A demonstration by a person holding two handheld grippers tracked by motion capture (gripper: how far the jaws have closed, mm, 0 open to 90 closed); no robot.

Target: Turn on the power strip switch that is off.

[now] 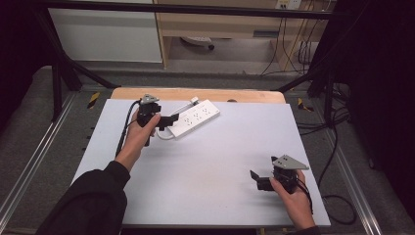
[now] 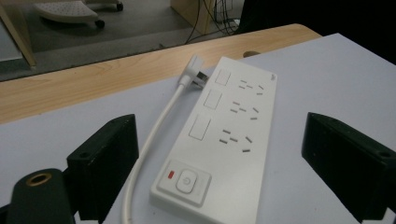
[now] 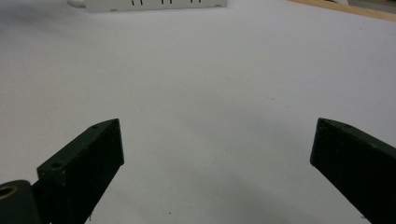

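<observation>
A white power strip (image 1: pixel 195 118) lies at an angle on the white table sheet (image 1: pixel 220 161), near the back left. Its white cable (image 2: pixel 154 135) runs along one side and ends in a plug (image 2: pixel 196 70) by its far end. My left gripper (image 1: pixel 169 122) is open, one jaw on each side of the strip's switch end (image 2: pixel 184 182). In the right gripper view the strip (image 3: pixel 149 4) lies far off at the top edge. My right gripper (image 1: pixel 257 178) is open over bare sheet near the front right, with nothing between its jaws.
A wooden table edge (image 1: pixel 195 93) runs behind the sheet. Black frame bars (image 1: pixel 63 68) stand at the back left and right. Cables (image 1: pixel 337 147) trail over the floor to the right. A chair base (image 2: pixel 65 11) stands beyond the table.
</observation>
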